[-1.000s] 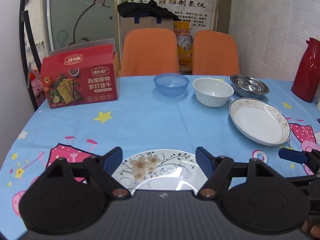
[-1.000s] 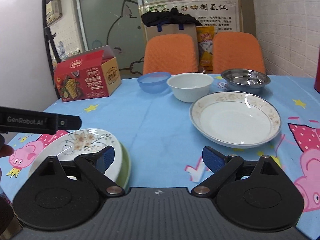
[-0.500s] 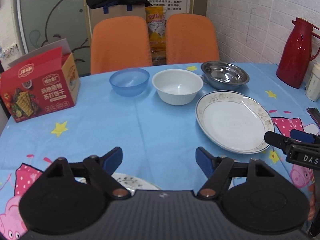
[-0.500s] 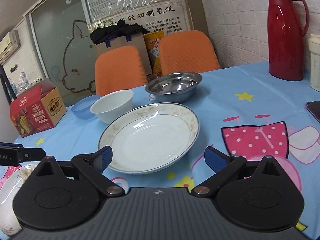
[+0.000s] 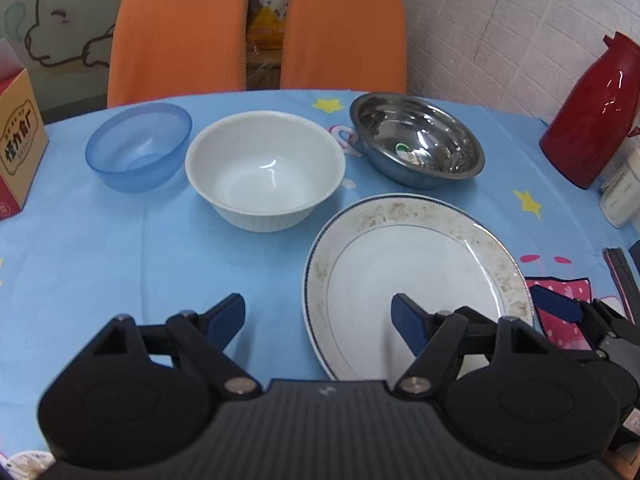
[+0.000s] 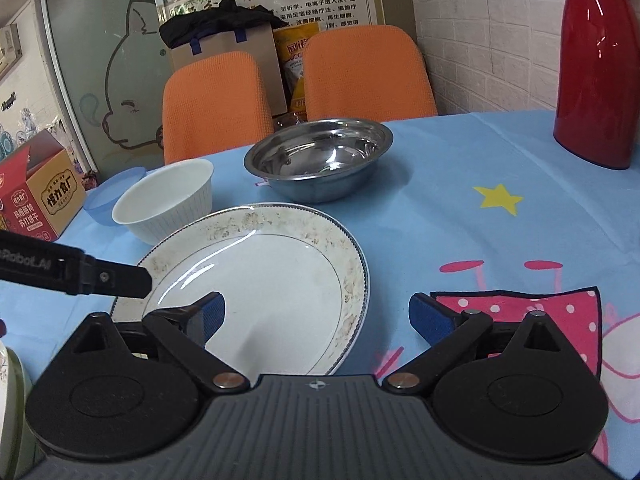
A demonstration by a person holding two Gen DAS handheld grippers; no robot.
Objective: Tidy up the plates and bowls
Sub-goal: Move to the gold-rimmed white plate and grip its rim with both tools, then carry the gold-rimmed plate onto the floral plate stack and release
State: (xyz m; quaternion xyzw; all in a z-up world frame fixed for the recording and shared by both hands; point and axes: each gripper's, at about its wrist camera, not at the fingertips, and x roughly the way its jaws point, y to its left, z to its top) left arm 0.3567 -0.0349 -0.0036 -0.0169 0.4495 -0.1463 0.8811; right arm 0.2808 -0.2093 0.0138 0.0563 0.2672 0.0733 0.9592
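A white plate (image 5: 416,276) with a speckled rim lies on the blue tablecloth. My left gripper (image 5: 318,316) is open and straddles the plate's left rim without touching it. My right gripper (image 6: 320,314) is open over the plate's (image 6: 276,256) right rim, one finger above the plate and one above the cloth. Behind the plate stand a blue bowl (image 5: 138,146), a white bowl (image 5: 264,168) and a steel bowl (image 5: 416,144). A floral plate (image 6: 8,376) on a green one shows at the lower left edge of the right wrist view.
A red thermos (image 5: 592,112) and a white container (image 5: 622,196) stand at the table's right side. At the left edge is a cracker box (image 5: 16,148). Two orange chairs (image 5: 180,32) stand behind the table. A dark flat object (image 5: 618,276) lies near the right edge.
Both grippers have swung right, away from the floral plate, and now flank the speckled plate. Their jaws stand as wide as before.
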